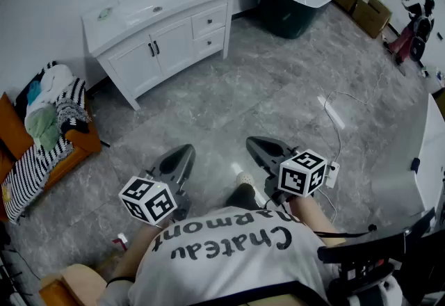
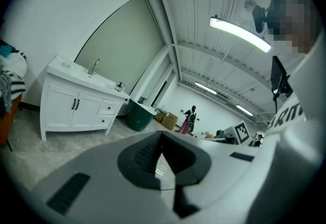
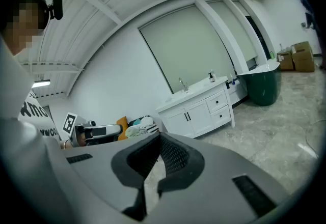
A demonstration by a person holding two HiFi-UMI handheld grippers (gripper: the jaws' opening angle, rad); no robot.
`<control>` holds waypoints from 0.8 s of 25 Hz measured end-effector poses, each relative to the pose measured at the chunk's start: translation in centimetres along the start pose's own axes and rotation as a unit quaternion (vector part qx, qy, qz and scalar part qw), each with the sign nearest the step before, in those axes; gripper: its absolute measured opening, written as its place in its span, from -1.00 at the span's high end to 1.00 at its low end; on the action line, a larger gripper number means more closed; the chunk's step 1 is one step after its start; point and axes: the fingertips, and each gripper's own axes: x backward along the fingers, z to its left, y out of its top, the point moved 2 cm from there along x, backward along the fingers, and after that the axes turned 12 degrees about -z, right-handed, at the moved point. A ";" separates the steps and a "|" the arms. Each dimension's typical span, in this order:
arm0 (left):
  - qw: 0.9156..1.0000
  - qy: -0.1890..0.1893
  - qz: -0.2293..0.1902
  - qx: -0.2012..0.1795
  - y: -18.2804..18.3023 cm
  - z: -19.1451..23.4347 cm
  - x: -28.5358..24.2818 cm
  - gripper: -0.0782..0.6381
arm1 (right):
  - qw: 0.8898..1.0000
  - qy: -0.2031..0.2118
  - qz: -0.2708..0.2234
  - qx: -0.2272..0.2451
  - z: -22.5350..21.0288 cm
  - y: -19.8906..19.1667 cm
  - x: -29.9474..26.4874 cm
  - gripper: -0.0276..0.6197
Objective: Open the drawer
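The white vanity cabinet (image 1: 149, 33) stands at the far wall, well away from both grippers. Its two drawers (image 1: 209, 21) sit stacked at its right end, both closed, beside two closed doors. The left gripper view shows the drawers (image 2: 107, 108) small and distant, and so does the right gripper view (image 3: 218, 107). My left gripper (image 1: 186, 150) and right gripper (image 1: 252, 142) hang over bare floor in front of the person's body, pointing toward the cabinet. In its own view each gripper, left (image 2: 162, 135) and right (image 3: 160, 136), has its jaws together with nothing between them.
An orange seat piled with clothes (image 1: 49, 124) is at the left wall. A dark green tub (image 1: 292, 2) and cardboard boxes (image 1: 361, 5) stand right of the vanity. A power strip with cable (image 1: 332, 113) lies on the grey floor. A black chair (image 1: 375, 256) is at bottom right.
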 end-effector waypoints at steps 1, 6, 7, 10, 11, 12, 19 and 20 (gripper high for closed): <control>1.000 0.000 0.000 0.000 -0.1 0.0 0.0 0.76 | 1.000 0.000 0.000 0.000 0.0 -0.1 0.1 0.88; 1.000 -0.001 0.001 -0.001 -0.8 -0.4 0.2 0.76 | 1.000 -0.001 -0.001 -0.002 -0.3 -0.5 0.7 0.88; 1.000 0.000 0.001 -0.001 -0.9 -0.5 0.2 0.76 | 1.000 -0.001 -0.001 -0.002 -0.3 -0.6 0.8 0.88; 1.000 0.002 0.000 -0.001 -1.1 -0.8 0.5 0.76 | 1.000 -0.002 -0.002 -0.002 -0.3 -0.7 1.3 0.88; 1.000 0.003 0.000 -0.002 -1.0 -0.9 0.5 0.76 | 1.000 -0.003 -0.003 -0.004 -0.3 -0.6 1.3 0.88; 1.000 0.003 -0.001 -0.002 -0.9 -1.0 0.6 0.76 | 1.000 -0.004 -0.004 -0.007 -0.3 -0.5 1.4 0.88; 1.000 0.016 -0.023 0.005 0.0 -1.3 0.6 0.76 | 0.998 0.010 -0.023 -0.052 -0.8 -0.4 1.5 0.88; 0.999 0.023 -0.024 0.009 0.0 -1.0 0.6 0.76 | 0.998 0.011 -0.022 -0.052 -0.9 -0.4 1.2 0.88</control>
